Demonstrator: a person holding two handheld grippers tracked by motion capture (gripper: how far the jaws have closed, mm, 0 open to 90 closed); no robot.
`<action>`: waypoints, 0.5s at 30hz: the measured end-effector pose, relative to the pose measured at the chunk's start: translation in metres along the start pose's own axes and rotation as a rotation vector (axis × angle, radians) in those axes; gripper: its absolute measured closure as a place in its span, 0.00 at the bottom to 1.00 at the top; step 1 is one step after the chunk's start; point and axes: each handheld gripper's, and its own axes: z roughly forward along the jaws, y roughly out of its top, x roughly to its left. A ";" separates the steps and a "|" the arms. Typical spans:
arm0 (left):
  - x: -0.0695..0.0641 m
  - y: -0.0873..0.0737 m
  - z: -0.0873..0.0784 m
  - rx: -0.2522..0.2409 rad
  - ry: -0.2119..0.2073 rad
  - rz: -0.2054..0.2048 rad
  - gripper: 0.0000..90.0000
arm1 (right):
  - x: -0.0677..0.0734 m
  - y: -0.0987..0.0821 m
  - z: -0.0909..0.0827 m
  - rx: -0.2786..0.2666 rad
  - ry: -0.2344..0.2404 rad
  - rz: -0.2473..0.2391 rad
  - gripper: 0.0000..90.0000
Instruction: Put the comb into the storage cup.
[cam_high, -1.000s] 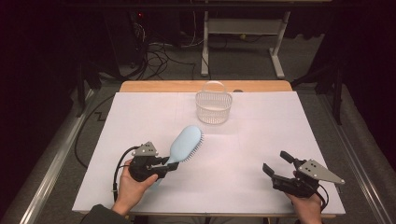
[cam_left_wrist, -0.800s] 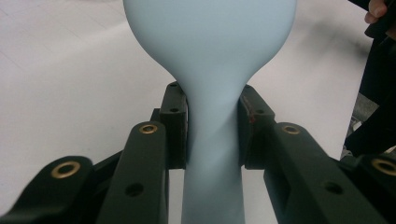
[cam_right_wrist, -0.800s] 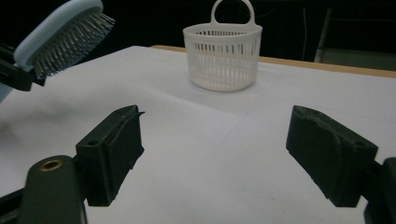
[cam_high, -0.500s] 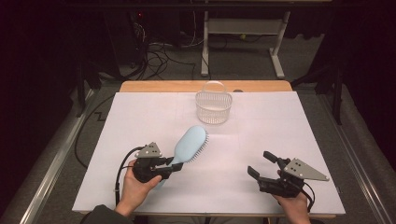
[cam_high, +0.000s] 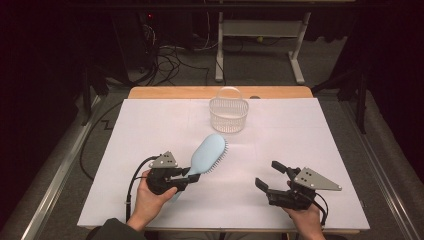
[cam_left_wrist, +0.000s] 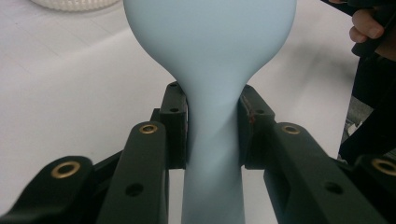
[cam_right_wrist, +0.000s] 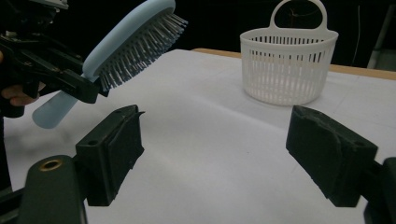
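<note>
a: where's the hairbrush (cam_high: 209, 152) sitting right now?

b: it isn't sitting. the left gripper (cam_high: 186, 177) has it clamped by the neck, just below where the handle widens into the head. in the left gripper view both pads press flat against the pale blue handle (cam_left_wrist: 215, 140), one on each side.

a: and how is it angled?

b: the head tilts up and away from the hand, toward the far edge of the table (cam_high: 150, 130), with the bristles (cam_right_wrist: 135, 51) facing down and to the person's right. the butt of the handle pokes out below the jaws on the near side. the whole brush is lifted off the white surface, over the near-left part of the table.

a: what about the other one?

b: the right gripper (cam_high: 270, 177) is near the near edge, right of the middle, held low above the table. its jaws stand wide apart with nothing between them; in the right gripper view you just see bare white tabletop in the gap.

a: are the two close?

b: apart, with open table between them. the right one points toward the brush side.

a: anything else on the table?

b: a white slotted basket (cam_high: 229, 114) with a loop handle, upright near the middle of the far edge, well beyond the brush head.
</note>
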 end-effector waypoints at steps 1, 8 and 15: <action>0.000 0.000 0.001 -0.001 -0.001 0.001 0.77 | 0.001 0.001 0.001 0.000 0.006 0.000 0.21; -0.003 0.002 0.005 -0.001 -0.006 0.007 0.77 | 0.006 0.003 0.008 0.006 0.033 0.000 0.22; -0.007 0.004 0.008 -0.002 -0.012 0.023 0.77 | 0.011 0.006 0.017 0.019 0.063 0.016 0.23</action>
